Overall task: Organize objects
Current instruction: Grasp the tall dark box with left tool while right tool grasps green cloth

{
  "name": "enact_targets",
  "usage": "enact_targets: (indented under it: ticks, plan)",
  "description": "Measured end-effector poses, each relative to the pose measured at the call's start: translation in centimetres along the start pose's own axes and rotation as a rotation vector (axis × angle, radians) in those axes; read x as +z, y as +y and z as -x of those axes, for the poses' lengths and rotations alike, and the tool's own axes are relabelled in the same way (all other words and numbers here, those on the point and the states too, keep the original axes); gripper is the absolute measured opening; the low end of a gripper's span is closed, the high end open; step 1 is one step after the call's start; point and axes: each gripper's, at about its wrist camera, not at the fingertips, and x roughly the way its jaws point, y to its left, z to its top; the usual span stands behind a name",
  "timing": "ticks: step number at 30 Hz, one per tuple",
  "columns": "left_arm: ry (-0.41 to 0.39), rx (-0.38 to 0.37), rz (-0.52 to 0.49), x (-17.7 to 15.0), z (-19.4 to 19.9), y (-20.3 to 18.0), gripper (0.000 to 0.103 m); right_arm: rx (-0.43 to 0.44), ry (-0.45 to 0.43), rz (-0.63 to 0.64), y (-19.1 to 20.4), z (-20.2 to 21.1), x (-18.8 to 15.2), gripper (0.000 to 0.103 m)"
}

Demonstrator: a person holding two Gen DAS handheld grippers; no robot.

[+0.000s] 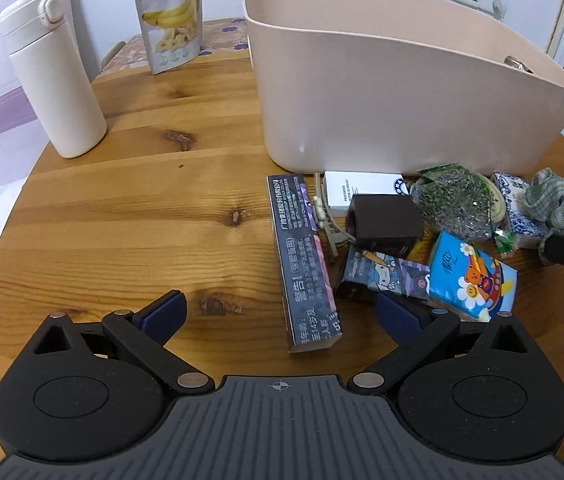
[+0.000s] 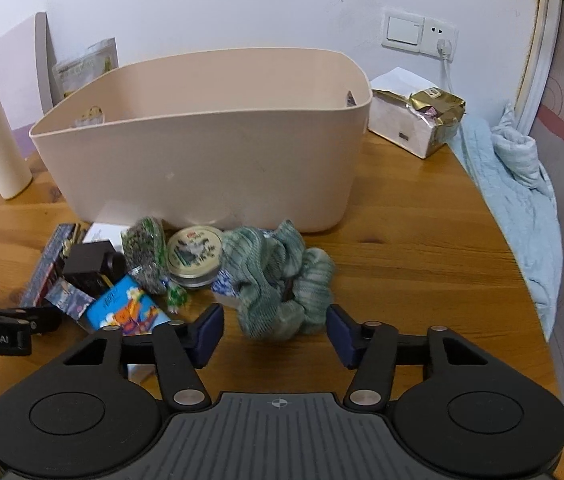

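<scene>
On the table (image 1: pixel 122 208): almost everything I am meant to tidy lies loose in one heap at the foot of the bin.
Bin (image 2: pixel 202 144): beige tub at 12 o'clock from my right claw; its inside is mostly hidden, though something small shows by each end wall, so I judge that little has gone in.
Heap, seen from my left claw: long dark box (image 1: pixel 301 264) at 12 o'clock, cartoon packet (image 1: pixel 385 276) and blue tissue pack (image 1: pixel 471 276) at 1 o'clock, black block (image 1: pixel 385 220) and white box (image 1: pixel 361 192) behind them, green-flecked bag (image 1: pixel 457 204) further toward 2 o'clock.
Green cloth (image 2: pixel 278 284): crumpled at 12 o'clock from my right claw, partly lying over a blue-patterned box, just beside the round tin (image 2: pixel 196 256).
Right claw (image 2: pixel 274 332): half open, pads either side of the cloth's near edge, not pressing it; nothing held.
Left claw (image 1: pixel 282 316): spread wide, the long box's near end between the pads, untouched; empty.
Set apart: white flask (image 1: pixel 54 76) and banana pouch (image 1: pixel 170 16) at 10 and 11 o'clock.
Progress: barely begun, by my reading; the whole heap is left.
</scene>
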Motion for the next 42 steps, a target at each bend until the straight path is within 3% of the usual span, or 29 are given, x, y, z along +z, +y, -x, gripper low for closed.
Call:
enact_targets:
  ticks: [4,10,14,17,19,28,42]
  plan:
    - [0.033,-0.022,0.005,0.2,-0.8,0.2,0.081,0.001,0.005,-0.004,0.3,-0.7,0.3,0.047]
    - [0.028,-0.042,-0.020,0.3,-0.7,0.1,0.074,-0.001,0.009,0.007,1.0,-1.1,0.5,0.038]
    - [0.017,-0.053,-0.028,0.3,-0.7,0.2,0.068,0.006,0.006,0.000,1.1,-1.1,0.5,0.023]
    - [0.002,-0.056,-0.038,0.3,-0.5,0.1,0.046,0.002,0.012,-0.014,1.0,-1.2,0.4,0.016]
    - [-0.005,-0.063,-0.051,0.4,-0.4,0.0,0.026,-0.005,0.008,-0.010,1.1,-1.0,0.4,0.014]
    - [-0.020,-0.081,-0.032,0.1,0.3,0.8,0.023,0.001,-0.006,-0.016,0.8,0.5,-0.2,0.011]
    - [-0.138,-0.099,-0.019,0.0,5.1,1.6,0.023,0.008,-0.102,-0.033,0.3,4.1,0.4,0.011]
